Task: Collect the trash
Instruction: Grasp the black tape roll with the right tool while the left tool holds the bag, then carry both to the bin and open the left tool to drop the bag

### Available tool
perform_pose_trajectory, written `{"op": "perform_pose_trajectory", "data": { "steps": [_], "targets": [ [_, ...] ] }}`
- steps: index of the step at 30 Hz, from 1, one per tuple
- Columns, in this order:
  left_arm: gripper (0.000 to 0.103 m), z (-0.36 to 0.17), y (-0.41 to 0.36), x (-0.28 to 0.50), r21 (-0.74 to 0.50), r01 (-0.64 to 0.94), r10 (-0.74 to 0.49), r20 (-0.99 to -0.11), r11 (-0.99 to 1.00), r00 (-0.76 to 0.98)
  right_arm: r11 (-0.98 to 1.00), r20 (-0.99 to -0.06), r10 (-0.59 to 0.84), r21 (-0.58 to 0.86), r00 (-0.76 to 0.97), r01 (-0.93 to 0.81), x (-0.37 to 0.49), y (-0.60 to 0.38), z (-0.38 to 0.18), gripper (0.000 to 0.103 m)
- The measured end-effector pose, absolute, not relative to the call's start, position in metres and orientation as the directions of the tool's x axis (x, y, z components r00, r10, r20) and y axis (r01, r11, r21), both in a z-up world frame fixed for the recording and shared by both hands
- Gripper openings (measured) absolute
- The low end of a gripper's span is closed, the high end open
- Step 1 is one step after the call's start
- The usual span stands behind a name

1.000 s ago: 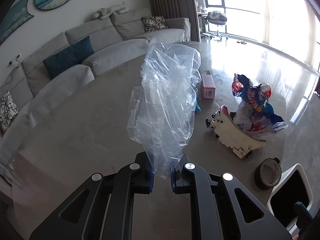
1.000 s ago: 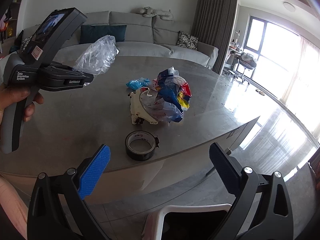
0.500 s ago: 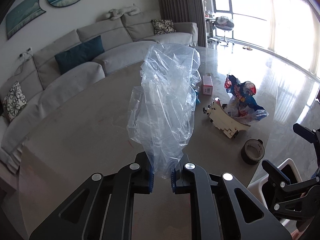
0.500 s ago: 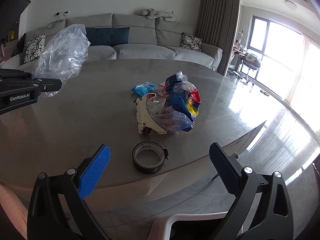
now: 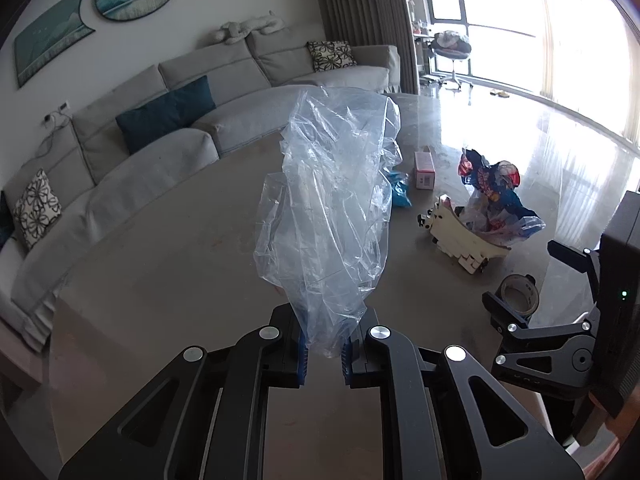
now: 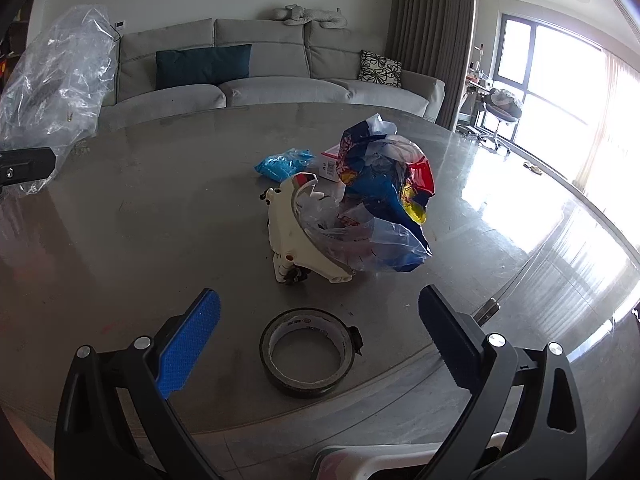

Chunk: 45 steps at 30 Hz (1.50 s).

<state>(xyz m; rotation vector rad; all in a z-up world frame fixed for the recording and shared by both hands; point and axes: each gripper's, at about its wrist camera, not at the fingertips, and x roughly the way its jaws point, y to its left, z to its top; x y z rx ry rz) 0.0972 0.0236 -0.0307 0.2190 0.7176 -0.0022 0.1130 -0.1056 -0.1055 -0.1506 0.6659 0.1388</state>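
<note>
Clear plastic bag (image 5: 328, 208) pinched in left gripper (image 5: 323, 354); right gripper (image 6: 316, 330) wide open, empty, above tape roll (image 6: 308, 352); labels unreadable.

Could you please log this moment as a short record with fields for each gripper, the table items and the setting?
left gripper: shut on clear plastic bag, held above the table
right gripper: open, empty, behind the tape roll
table items: tape roll nearest; white plastic part; colourful crumpled bag; blue wrapper; small pink box
setting: living room, grey sofa behind
</note>
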Motion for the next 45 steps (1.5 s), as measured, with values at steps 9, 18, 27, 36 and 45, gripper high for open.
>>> {"op": "perform_pose_trajectory", "data": {
  "steps": [9, 18, 27, 36, 45],
  "targets": [
    [0.014, -0.030, 0.022, 0.094, 0.201, 0.085, 0.067, -0.648, 0.976, 0.758, 0.989, -0.660, 0.091, -0.029, 0.745, -0.146, 0.119, -0.110, -0.125, 0.098],
    [0.014, -0.027, 0.024, 0.092, 0.191, 0.099, 0.050, -0.651, 0.977, 0.758, 0.991, -0.657, 0.105, 0.006, 0.746, -0.134, 0.113, -0.115, -0.125, 0.097],
    [0.014, -0.021, 0.023, 0.089, 0.191, 0.103, 0.044, -0.641, 0.976, 0.766, 0.985, -0.648, 0.138, 0.013, 0.750, -0.169, 0.100, -0.103, -0.121, 0.050],
    [0.014, -0.020, 0.020, 0.085, 0.188, 0.106, 0.038, -0.632, 0.976, 0.774, 0.980, -0.605, 0.144, -0.025, 0.783, -0.200, 0.086, -0.096, -0.091, 0.050],
    [0.014, -0.024, 0.005, 0.072, 0.168, 0.140, 0.000, -0.641, 0.976, 0.768, 0.979, -0.574, 0.120, -0.068, 0.810, -0.193, 0.050, -0.114, -0.060, 0.050]
  ]
}}
